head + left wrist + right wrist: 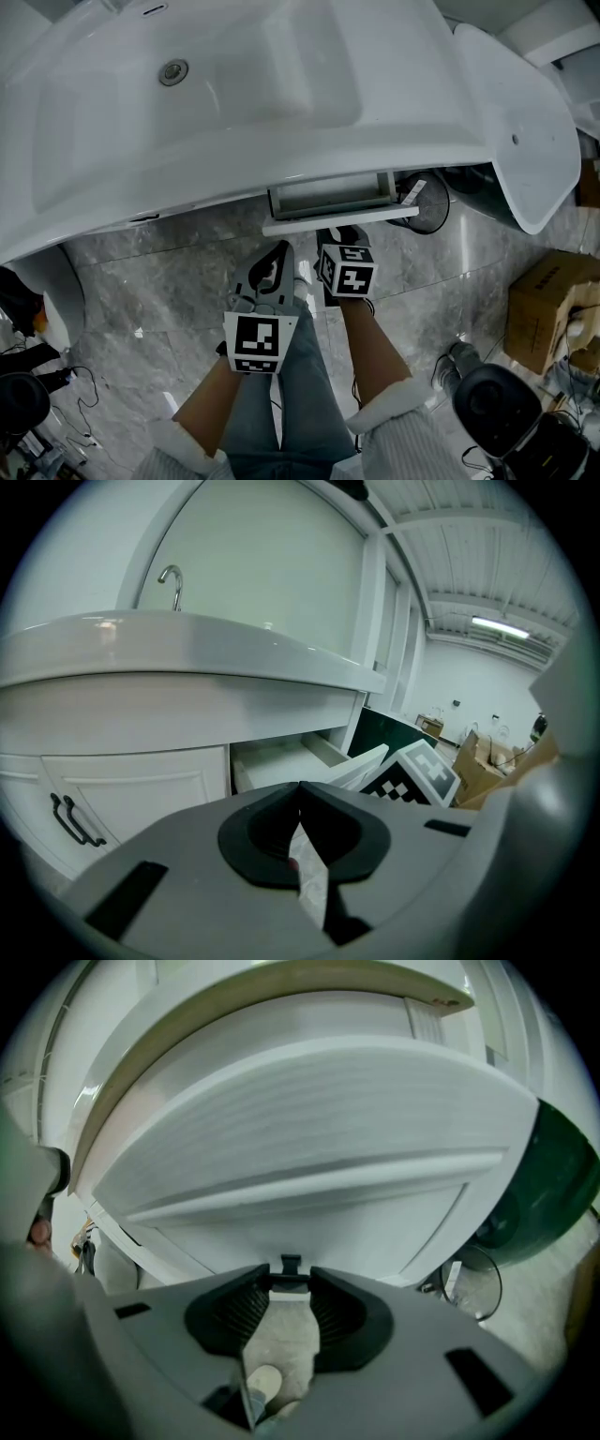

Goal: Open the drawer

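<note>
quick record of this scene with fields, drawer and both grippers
drawer: partly pulled out under the white vanity top, visible inside bare
right gripper: fingers closed on the drawer's dark handle
left gripper: fingers together, nothing between them, apart from the drawer
floor: grey marble tiles

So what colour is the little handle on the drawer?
Black. The handle shows best in the right gripper view, against the white drawer.

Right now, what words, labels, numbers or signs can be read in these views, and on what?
No readable words or numbers anywhere.
Cubes on left gripper and right gripper: black-and-white square patterns only, no letters.
On the cardboard box, any print is too small to read.
</note>
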The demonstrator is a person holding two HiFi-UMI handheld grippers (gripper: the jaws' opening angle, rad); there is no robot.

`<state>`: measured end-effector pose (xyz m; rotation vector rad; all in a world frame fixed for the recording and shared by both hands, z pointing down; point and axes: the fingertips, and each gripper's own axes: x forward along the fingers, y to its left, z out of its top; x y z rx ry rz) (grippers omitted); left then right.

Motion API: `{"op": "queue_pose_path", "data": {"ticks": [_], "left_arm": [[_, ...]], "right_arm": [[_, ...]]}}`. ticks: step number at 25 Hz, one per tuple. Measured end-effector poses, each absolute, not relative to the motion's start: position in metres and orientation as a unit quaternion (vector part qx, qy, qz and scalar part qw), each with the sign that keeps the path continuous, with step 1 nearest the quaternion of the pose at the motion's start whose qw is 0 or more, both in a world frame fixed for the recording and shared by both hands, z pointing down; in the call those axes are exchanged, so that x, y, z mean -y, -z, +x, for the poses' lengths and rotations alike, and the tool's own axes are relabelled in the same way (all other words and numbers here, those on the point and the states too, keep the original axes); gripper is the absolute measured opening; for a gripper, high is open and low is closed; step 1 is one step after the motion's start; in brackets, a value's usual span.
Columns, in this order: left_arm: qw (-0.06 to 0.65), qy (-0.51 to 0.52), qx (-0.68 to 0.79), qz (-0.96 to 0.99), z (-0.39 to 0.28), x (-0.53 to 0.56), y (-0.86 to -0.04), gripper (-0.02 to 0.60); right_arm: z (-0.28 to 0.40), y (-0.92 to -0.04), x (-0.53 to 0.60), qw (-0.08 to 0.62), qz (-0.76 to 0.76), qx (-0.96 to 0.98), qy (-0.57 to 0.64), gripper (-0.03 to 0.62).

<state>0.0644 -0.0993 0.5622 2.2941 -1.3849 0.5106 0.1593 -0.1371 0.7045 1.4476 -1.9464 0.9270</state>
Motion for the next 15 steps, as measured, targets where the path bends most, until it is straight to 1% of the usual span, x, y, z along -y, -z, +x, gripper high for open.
{"op": "queue_pose_path", "data": {"ticks": [15], "left_arm": [[0.213,-0.178,0.498,0.822,0.054,0.085,-0.56,0.017]], "right_arm": [[0.159,-0.702,0.112,0.287,0.531,0.726,-0.329,0.141]]}}
